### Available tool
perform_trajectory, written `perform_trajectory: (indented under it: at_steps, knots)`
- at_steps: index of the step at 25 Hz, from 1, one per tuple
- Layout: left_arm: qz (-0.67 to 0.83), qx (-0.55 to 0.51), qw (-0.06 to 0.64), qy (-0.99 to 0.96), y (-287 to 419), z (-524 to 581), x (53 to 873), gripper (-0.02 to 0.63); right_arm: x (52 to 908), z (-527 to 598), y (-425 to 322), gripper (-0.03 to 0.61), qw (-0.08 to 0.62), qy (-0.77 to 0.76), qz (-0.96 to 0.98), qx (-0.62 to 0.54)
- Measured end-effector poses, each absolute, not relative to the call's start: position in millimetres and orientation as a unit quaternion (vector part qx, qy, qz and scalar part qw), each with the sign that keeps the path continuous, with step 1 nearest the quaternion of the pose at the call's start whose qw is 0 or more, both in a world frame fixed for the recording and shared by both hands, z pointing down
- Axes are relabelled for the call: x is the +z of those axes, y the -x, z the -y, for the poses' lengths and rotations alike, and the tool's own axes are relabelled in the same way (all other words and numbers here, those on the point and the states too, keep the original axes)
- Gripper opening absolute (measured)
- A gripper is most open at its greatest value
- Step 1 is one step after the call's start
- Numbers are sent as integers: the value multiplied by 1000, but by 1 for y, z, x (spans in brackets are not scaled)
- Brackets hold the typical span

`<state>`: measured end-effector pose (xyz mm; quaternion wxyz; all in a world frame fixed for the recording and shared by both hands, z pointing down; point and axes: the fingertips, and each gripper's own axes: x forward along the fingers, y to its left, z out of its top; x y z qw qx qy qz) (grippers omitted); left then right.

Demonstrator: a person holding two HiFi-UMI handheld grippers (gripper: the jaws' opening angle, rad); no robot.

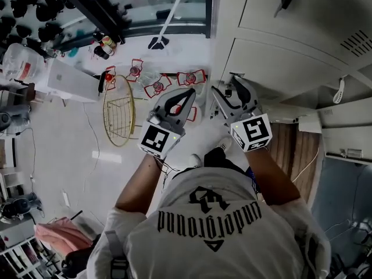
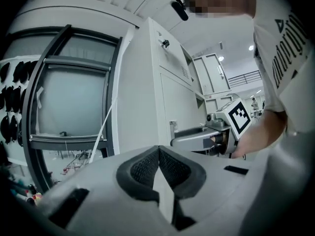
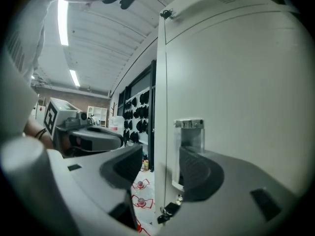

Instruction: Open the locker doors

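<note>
**Right tool lines up on the locker handle**

The left tool (image 2: 158, 151) is held level at the left, its jaws pressed together on nothing. To its right, the right tool (image 3: 161, 156) faces the locker door (image 3: 236, 82), which looks shut; its jaws are spread wide and empty. The metal handle (image 3: 189, 132) sits near that door's left edge, close to the right jaw, seemingly untouched. The step in hand looks like the approach. Next, the jaws need to straddle the handle, close on it and pull the door outward.
</note>
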<state>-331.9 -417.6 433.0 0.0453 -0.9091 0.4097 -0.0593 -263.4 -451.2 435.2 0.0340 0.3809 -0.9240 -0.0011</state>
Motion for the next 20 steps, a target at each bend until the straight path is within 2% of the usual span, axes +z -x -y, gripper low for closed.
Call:
perform_trajectory:
  at_steps: [2, 16, 20]
  knots:
    - [-412, -57, 45, 908, 336, 421, 435, 8, 434, 452, 264, 229, 30, -386, 922, -4]
    - [-412, -46, 34, 909, 350, 380, 424, 8, 436, 417, 264, 252, 29, -407, 913, 8]
    - [-393, -45, 63, 916, 349, 358, 419, 8, 437, 388, 255, 239, 33, -421, 906, 8]
